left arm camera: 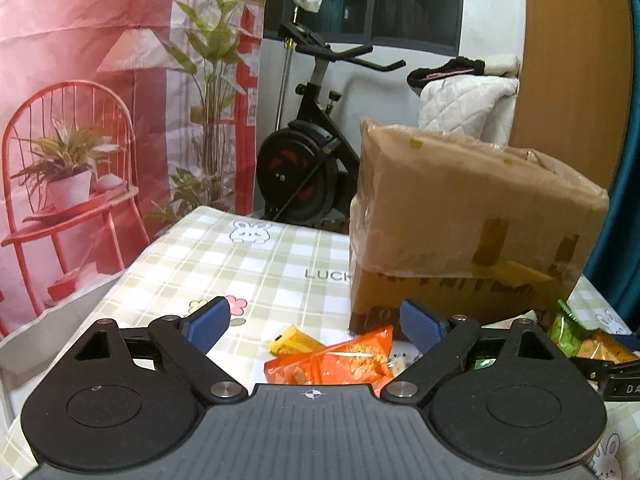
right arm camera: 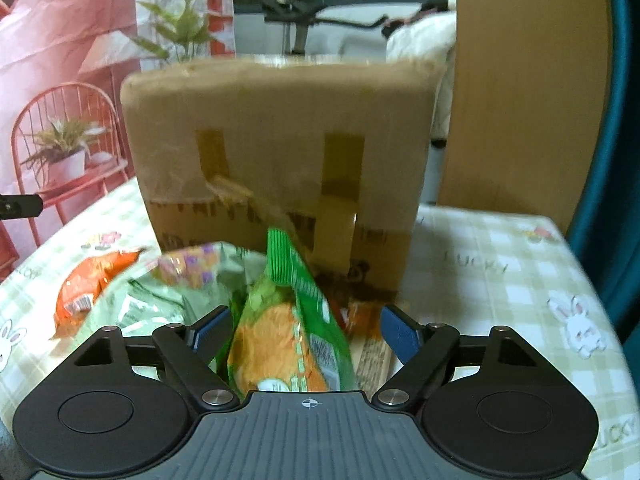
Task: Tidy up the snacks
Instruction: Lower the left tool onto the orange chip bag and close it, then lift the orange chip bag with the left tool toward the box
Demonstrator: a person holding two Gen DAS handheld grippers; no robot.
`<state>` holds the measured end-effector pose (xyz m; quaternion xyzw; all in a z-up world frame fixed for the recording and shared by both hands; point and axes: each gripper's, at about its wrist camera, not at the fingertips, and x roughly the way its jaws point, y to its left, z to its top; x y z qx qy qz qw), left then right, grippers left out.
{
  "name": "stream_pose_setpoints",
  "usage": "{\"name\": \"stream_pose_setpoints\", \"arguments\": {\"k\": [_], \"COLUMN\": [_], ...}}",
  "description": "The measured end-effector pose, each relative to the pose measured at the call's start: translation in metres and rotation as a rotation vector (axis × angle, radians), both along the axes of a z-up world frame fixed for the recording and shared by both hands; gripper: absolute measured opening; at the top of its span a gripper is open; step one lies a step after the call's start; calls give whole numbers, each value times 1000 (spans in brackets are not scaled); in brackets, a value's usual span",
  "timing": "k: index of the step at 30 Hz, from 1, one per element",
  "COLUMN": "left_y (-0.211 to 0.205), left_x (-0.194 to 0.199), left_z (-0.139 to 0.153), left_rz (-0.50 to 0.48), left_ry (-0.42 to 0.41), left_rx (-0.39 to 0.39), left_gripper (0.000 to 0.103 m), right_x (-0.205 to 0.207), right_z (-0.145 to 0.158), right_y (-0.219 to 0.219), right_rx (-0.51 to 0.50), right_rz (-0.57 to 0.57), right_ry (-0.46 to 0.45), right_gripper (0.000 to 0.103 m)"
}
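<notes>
Left gripper [left arm camera: 316, 326]: its blue-padded fingers [left arm camera: 208, 324] stand wide apart and hold nothing — they hang above the bench [left arm camera: 256, 264] with its green-checked rabbit-print cloth.
Orange snack: the orange foil snack packet [left arm camera: 344, 360] lies flat on the bench between the left fingers, nearer the right one, touching neither as far as I can tell.
Yellow snack: a small yellow wrapped snack [left arm camera: 294, 340] lies just beyond it, to the left.
Right gripper [right arm camera: 306, 330]: the fingers are open, no pad pressing on anything.
Green snack: a green-and-orange snack bag [right arm camera: 280, 332] stands tilted on end between the right fingers, close against the left finger [right arm camera: 212, 330]; a clear gap separates it from the right finger.
Other packets: a pale green crumpled packet [right arm camera: 160, 300] and another orange packet [right arm camera: 92, 284] lie to the left on the bench.
Box: the tall brown cardboard box wrapped in clear tape [right arm camera: 280, 152] stands on the far side of the snacks — just behind them.
</notes>
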<state>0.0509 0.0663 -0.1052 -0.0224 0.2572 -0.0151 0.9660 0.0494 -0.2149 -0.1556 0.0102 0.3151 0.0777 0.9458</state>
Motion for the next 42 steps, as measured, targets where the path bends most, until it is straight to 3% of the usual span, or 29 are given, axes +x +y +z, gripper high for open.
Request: {"name": "stream_pose_setpoints", "arguments": {"k": [7, 8, 9, 11, 21, 29, 36, 38, 42], "left_y": [2, 3, 3, 5, 6, -8, -11, -10, -5], "left_x": [2, 3, 3, 8, 40, 54, 53, 52, 49], "left_z": [-13, -16, -18, -25, -50, -77, -83, -82, -78], "left_rz": [-16, -20, -22, -23, -59, -51, -53, -66, -71], "left_ry": [38, 43, 51, 73, 179, 228, 245, 245, 226], "left_rx": [3, 5, 6, 3, -123, -59, 1, 1, -18], "left_gripper": [93, 93, 93, 93, 95, 95, 96, 94, 78], "right_x": [5, 4, 4, 2, 0, 0, -1, -1, -2], "right_z": [-21, -21, -21, -18, -15, -17, -17, -17, -18], "right_y": [-4, -4, -4, -5, -15, -18, -17, -17, -17], "right_rx": [76, 83, 89, 107, 132, 140, 145, 150, 149], "right_rz": [9, 15, 25, 45, 3, 2, 1, 0, -4], "right_ry": [60, 62, 62, 54, 37, 35, 37, 38, 37], "right_gripper": [80, 76, 63, 59, 56, 56, 56, 56, 56]}}
